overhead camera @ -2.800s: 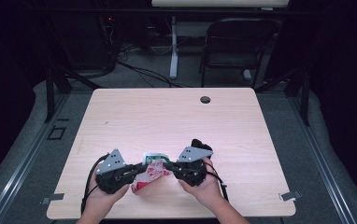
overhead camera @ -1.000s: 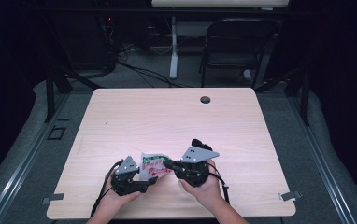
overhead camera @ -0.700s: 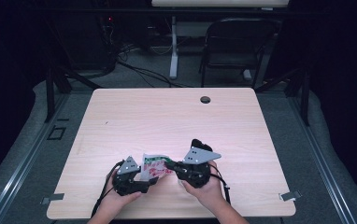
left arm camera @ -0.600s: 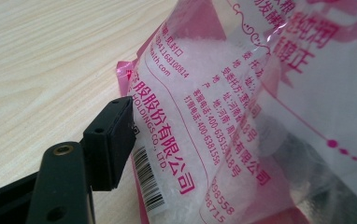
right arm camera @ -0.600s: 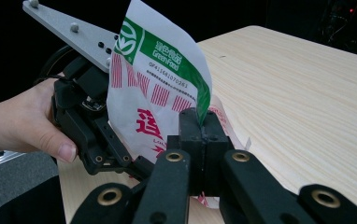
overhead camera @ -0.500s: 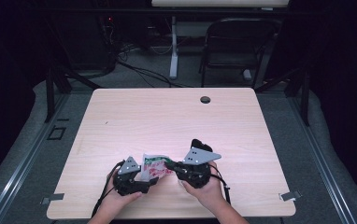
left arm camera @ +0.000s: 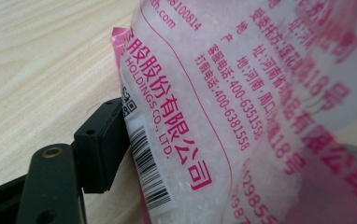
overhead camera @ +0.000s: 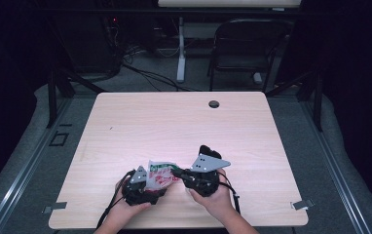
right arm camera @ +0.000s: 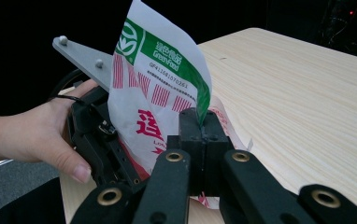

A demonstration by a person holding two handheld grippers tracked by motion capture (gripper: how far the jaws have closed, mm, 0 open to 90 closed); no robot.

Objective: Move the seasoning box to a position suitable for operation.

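Overhead light, even on the tabletop (overhead camera: 174,122); surroundings fall to near black. Soft pale glare mid-table. High view slightly soft, grainy. Bag (left arm camera: 242,107) print blurs toward the near edge; black jaws nearest the lens out of focus.

The right gripper (right arm camera: 203,122) has its two black jaws pressed together on the green-trimmed edge of a white packet (right arm camera: 155,88) with red and green print. The packet stands upright over the pale wooden table (right arm camera: 298,93). Behind it, a hand (right arm camera: 41,133) holds the left gripper (right arm camera: 99,135), close against the packet.
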